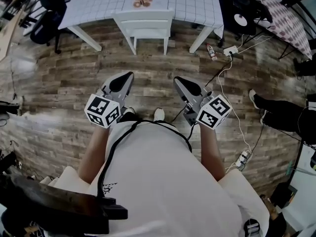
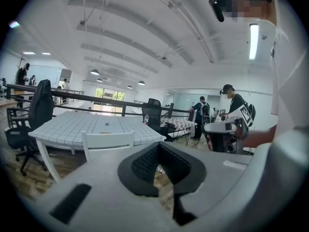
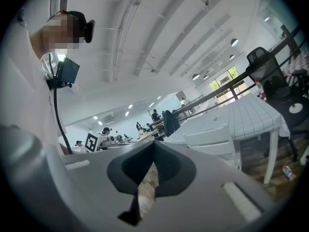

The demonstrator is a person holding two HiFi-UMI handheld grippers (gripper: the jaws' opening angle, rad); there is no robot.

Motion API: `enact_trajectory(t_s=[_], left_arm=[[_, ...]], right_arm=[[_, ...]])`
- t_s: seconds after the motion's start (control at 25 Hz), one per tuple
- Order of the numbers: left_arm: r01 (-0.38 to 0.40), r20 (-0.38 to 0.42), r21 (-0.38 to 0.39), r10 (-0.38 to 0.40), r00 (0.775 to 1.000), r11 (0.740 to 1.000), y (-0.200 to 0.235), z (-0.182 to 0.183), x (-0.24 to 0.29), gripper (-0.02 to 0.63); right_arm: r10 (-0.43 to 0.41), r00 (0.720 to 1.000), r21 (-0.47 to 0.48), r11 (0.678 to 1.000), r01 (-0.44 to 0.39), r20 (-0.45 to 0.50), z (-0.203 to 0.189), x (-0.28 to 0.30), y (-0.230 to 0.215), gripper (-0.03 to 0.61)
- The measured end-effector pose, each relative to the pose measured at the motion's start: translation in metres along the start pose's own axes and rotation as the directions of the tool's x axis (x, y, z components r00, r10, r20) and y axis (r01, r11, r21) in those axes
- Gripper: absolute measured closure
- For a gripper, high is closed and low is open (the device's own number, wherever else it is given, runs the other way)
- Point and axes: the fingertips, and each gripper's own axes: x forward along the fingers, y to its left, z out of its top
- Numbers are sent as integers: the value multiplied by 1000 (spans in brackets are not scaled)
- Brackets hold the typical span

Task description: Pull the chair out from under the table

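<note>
A white chair [image 1: 143,26] stands tucked under the table [image 1: 98,4] with the white grid cloth, at the top of the head view. Both grippers are held out over the wood floor, well short of the chair and apart from it. My left gripper [image 1: 122,82] is shut with nothing in it. My right gripper [image 1: 184,85] is also shut and empty. The left gripper view looks over its closed jaws [image 2: 159,174] at the chair's back [image 2: 107,141] and the table [image 2: 72,127]. In the right gripper view the chair [image 3: 212,141] stands beyond the shut gripper [image 3: 149,172].
A small brown object [image 1: 142,3] lies on the table. A bottle [image 1: 211,52], a power strip [image 1: 230,50] and cables lie on the floor at the right. A black office chair [image 1: 47,23] stands left of the table. A seated person's legs [image 1: 276,113] reach in from the right.
</note>
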Motion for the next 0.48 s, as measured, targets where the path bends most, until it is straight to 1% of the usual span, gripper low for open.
enact_trajectory(t_s=[0.08, 0.28, 0.48], left_arm=[[-12, 2, -8, 12, 1000, 1000, -2, -1, 2, 607], [-39, -5, -2, 39, 999, 999, -5, -2, 4, 607], [-36, -3, 16, 36, 999, 999, -1, 3, 8, 607]], right_arm=[[20, 1000, 9, 1000, -20, 2, 1, -3, -3, 574], [11, 998, -16, 1000, -12, -56, -7, -9, -13, 572], [17, 999, -14, 1000, -18, -51, -5, -5, -17, 572]])
